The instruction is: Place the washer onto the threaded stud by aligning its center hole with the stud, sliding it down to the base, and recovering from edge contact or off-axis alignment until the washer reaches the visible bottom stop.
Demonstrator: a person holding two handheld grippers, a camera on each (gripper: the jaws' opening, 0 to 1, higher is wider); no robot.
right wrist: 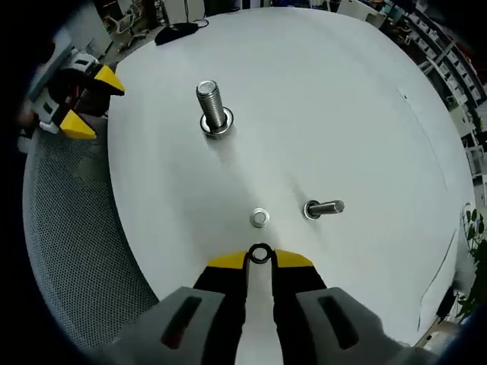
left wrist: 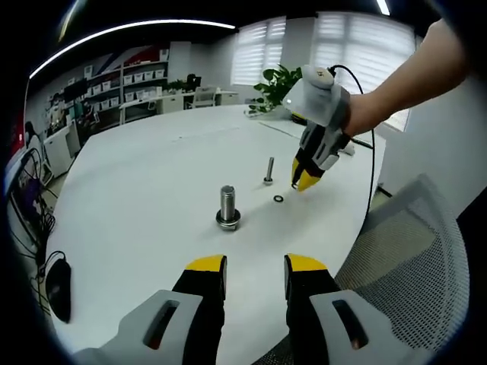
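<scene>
**Washer at my right tips, studs standing on the table**

The large stud (left wrist: 227,207) stands upright on the white table (left wrist: 137,190), its long axis vertical, threads up, wide flanged base down. In my right gripper view the same stud (right wrist: 212,109) leans toward the top of the picture, well beyond my jaws. A thinner bolt (left wrist: 268,170) stands upright farther off; in the right gripper view this bolt (right wrist: 324,208) points sideways, head toward my jaws' right.

A dark washer (right wrist: 259,254) sits right at the tips of my right gripper (right wrist: 259,260), flat, its hole facing the camera. The yellow tips are nearly together, with the ring at the narrow gap between them; I cannot tell whether they grip it or only touch it. A second, silvery washer (right wrist: 259,219) lies flat on the table just past it, near the bolt. From my left gripper view, a dark ring (left wrist: 278,199) lies on the table just beside my right gripper (left wrist: 303,182).

My left gripper (left wrist: 255,266) hangs over the near table edge, jaws apart, holding nothing.

I read no writing anywhere.
</scene>
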